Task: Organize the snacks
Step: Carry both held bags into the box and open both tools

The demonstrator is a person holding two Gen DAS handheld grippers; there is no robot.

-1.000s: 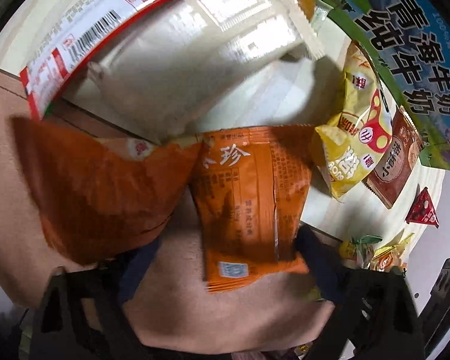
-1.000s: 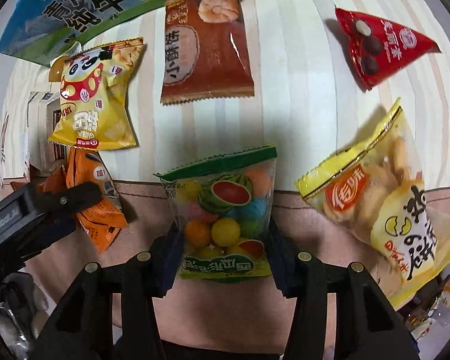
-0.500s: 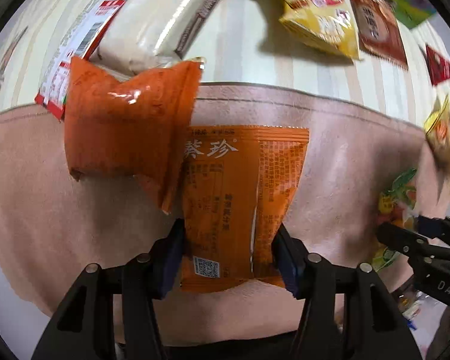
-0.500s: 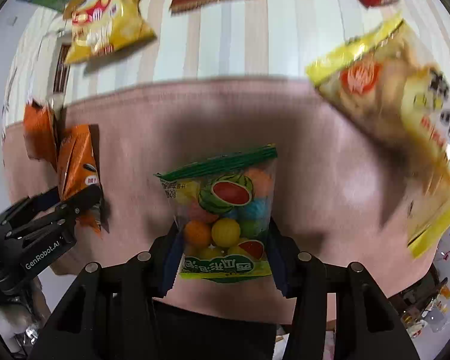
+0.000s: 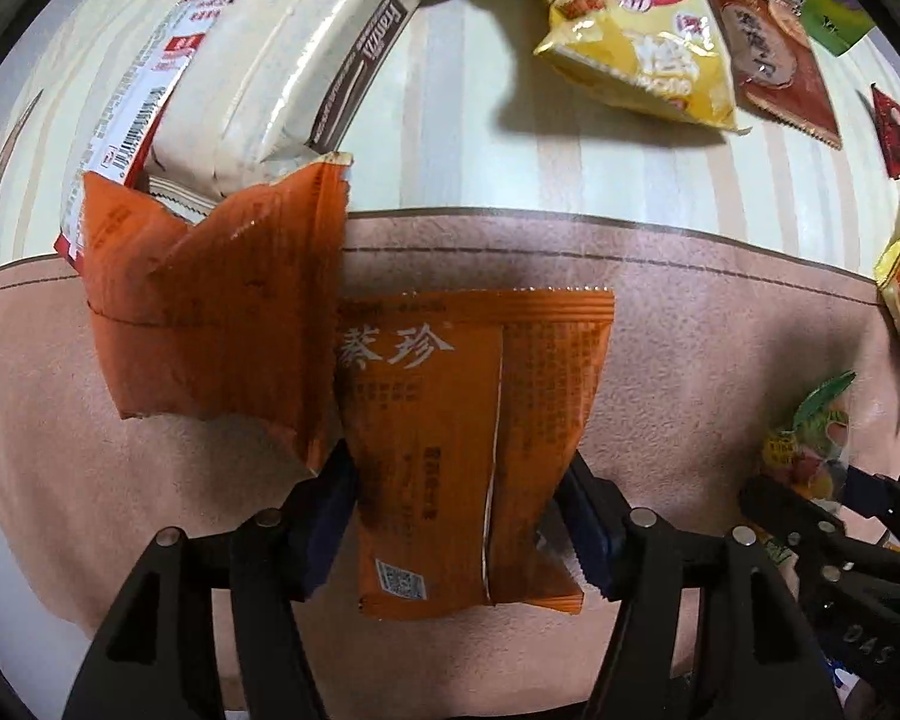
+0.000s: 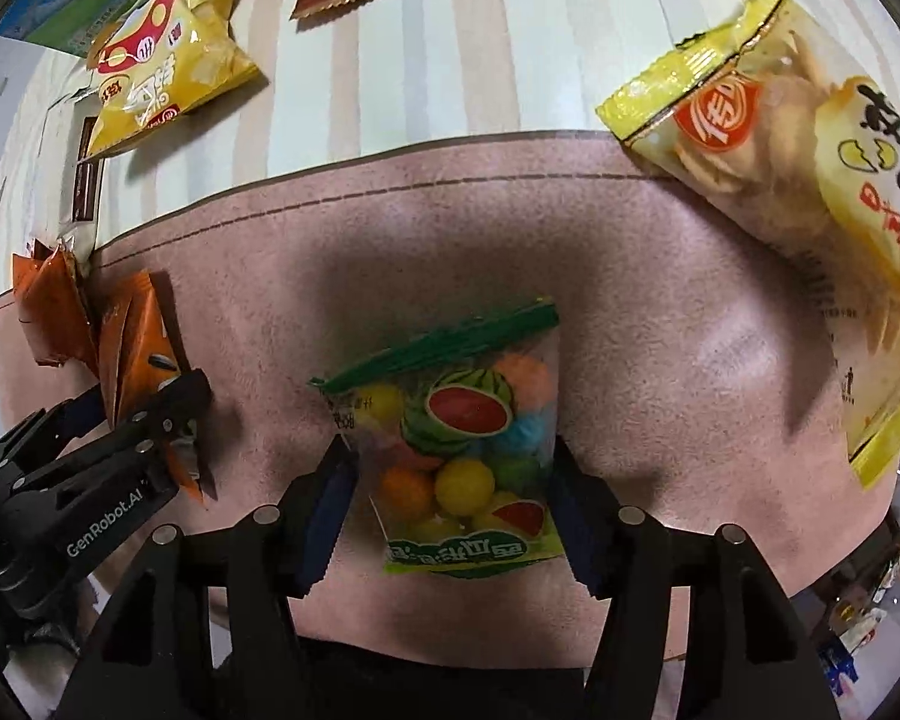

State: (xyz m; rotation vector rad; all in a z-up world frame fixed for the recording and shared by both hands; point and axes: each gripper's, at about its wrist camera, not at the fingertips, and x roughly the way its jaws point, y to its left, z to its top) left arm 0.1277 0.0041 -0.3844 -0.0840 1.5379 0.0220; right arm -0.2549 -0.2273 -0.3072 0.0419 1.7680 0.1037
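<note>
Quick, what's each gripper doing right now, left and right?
Left gripper: closed on the orange snack packet.
Right gripper: closed on the fruit candy bag.

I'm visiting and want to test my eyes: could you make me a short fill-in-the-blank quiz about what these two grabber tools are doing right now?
1. The left gripper is shut on a packet coloured ____.
2. The right gripper holds a clear bag of fruit candy with a ____ top strip.
3. Both held snacks hang over the ____ cloth.
4. The mushroom-print chip bag is coloured ____.

Missing words: orange; green; pink; yellow
</note>
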